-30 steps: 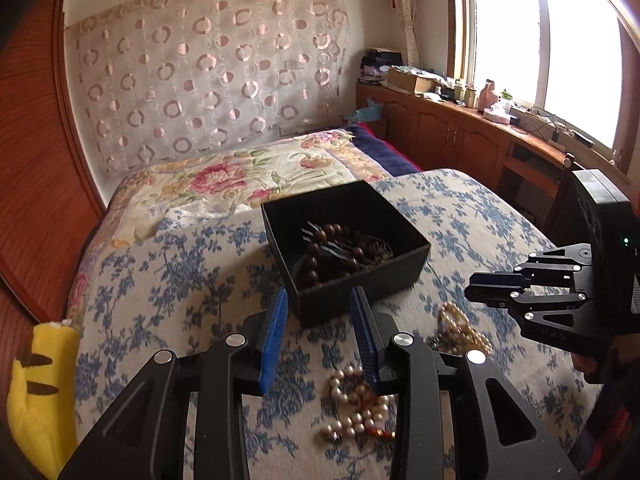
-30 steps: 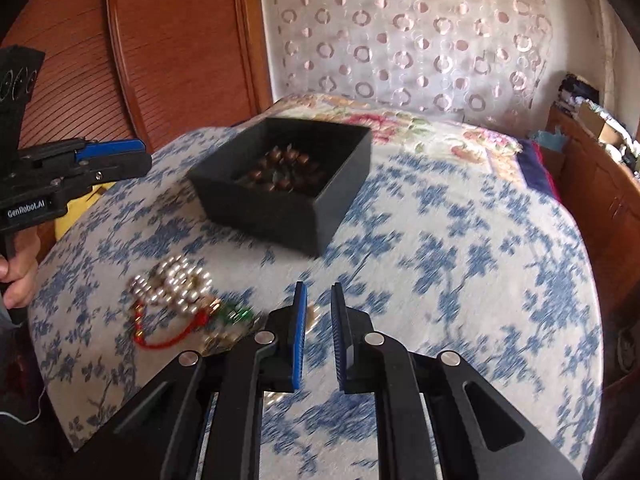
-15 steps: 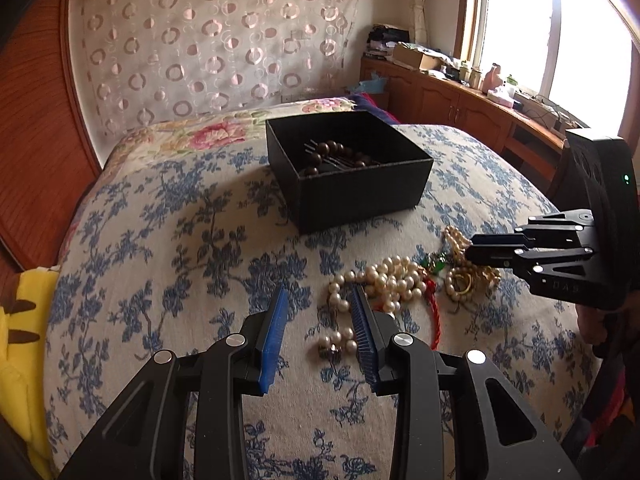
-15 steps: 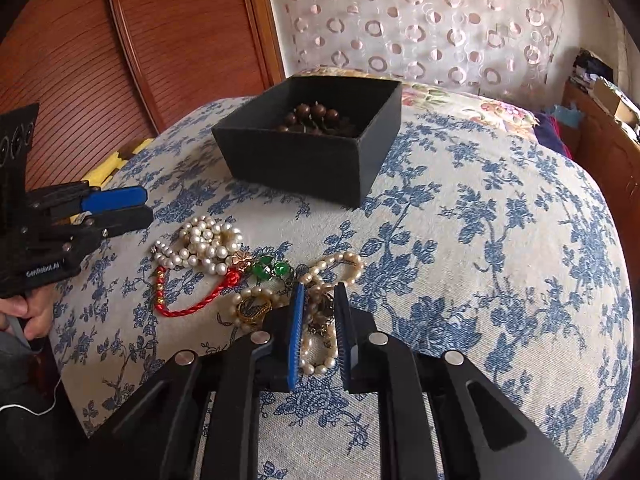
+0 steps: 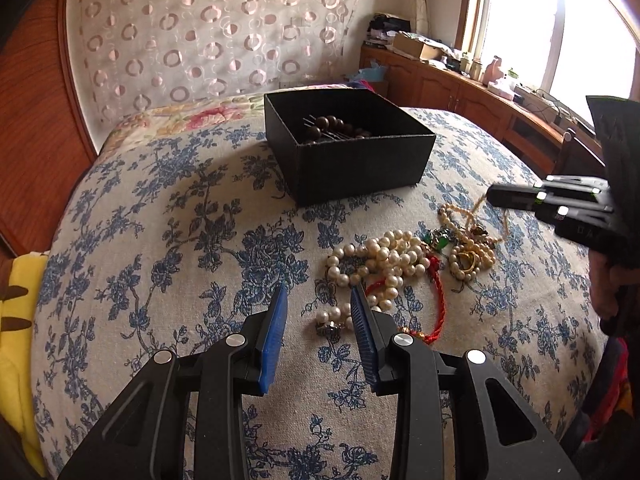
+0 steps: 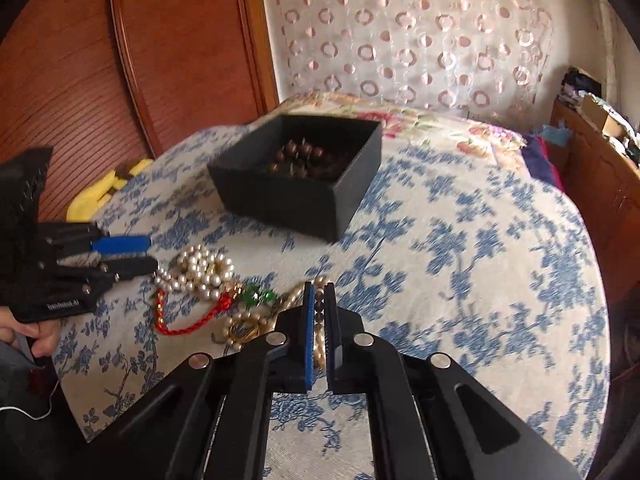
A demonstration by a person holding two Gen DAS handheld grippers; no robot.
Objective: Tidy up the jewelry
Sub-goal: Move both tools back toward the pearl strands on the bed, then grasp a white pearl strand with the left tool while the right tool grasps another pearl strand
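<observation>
Here the jewelry pile (image 5: pixel 416 256) lies on the blue-flowered bedspread (image 5: pixel 180 240), just in front of the black box (image 5: pixel 348 152) and apart from it. In the pile sit a cluster of white pearls (image 5: pixel 384 260), a red cord (image 6: pixel 188 324), green stones (image 6: pixel 258 295) and a finer cream bead strand (image 6: pixel 318 344) with a gold ring-shaped piece beside it. The right gripper (image 6: pixel 319 292) has just been closing and now pinches the cream strand, with small beads showing in the narrow slit between its blue-lined pads; in the left view the strand rises from the pile to its tip (image 5: pixel 494 200). The left gripper (image 5: pixel 318 298) hangs low at the near edge of the pearls, its jaws partly apart with nothing clamped; one pad (image 5: pixel 362 320) is right beside the pearls, though contact is unclear. The box holds dark brown beads (image 5: pixel 330 126) and thin metal pins. A hand (image 6: pixel 36 332) grips the left tool's handle. A yellow plush (image 5: pixel 18 320) lies at the bed's edge, by the wooden headboard (image 6: pixel 180 48). Behind hangs a circle-patterned curtain (image 5: pixel 208 40).
</observation>
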